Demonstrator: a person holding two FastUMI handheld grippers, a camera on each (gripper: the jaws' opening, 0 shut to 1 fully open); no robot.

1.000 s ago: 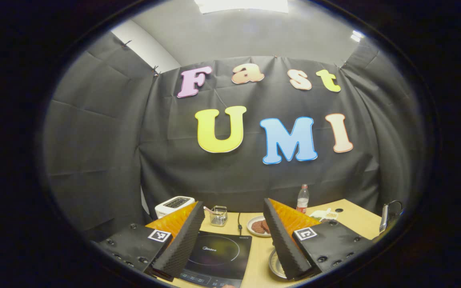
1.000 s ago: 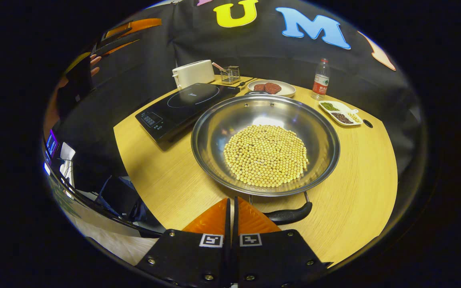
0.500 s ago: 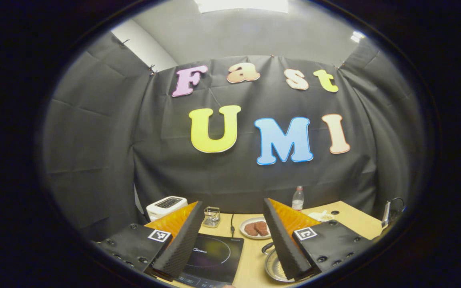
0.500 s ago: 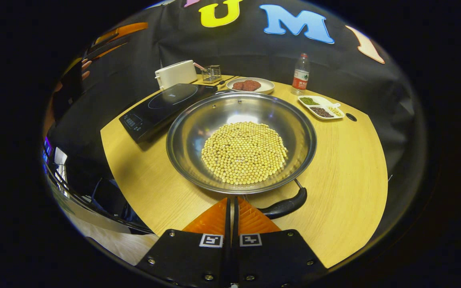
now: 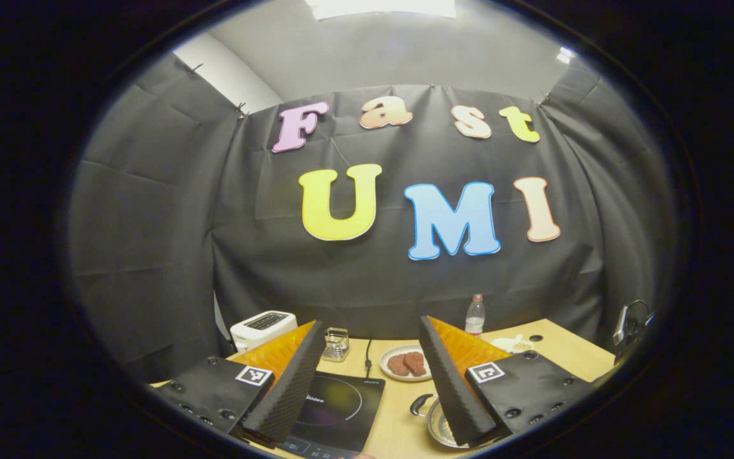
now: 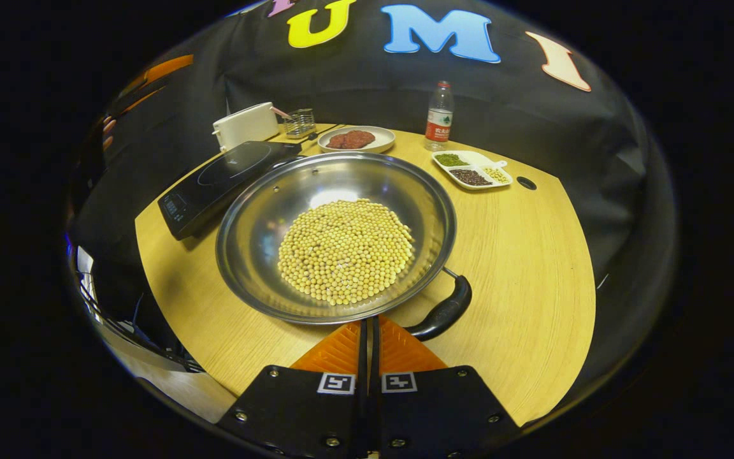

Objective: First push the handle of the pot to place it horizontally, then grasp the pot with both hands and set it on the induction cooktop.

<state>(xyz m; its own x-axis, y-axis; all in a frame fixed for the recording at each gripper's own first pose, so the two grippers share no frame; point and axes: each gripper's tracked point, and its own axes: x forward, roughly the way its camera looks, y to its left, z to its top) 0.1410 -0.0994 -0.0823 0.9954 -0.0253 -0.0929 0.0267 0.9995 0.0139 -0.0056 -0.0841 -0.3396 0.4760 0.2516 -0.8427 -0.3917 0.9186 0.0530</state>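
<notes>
Your right tool point(image 6: 367, 328) has its fingers pressed together on nothing, tips just at the pot's point(image 6: 335, 236) near rim beside the black handle point(image 6: 443, 312), a blunt closed tip suiting a push to swing that handle level. Your left tool point(image 5: 370, 376) hangs high with fingers spread wide and empty, likely ready for the two-handed lift, the induction cooktop point(image 5: 335, 408) below and between them. The pot, a wide shallow steel pan of pale beans, sits on the desk point(image 6: 532, 255) directly ahead of your right tool, cooktop just beyond-left.
</notes>
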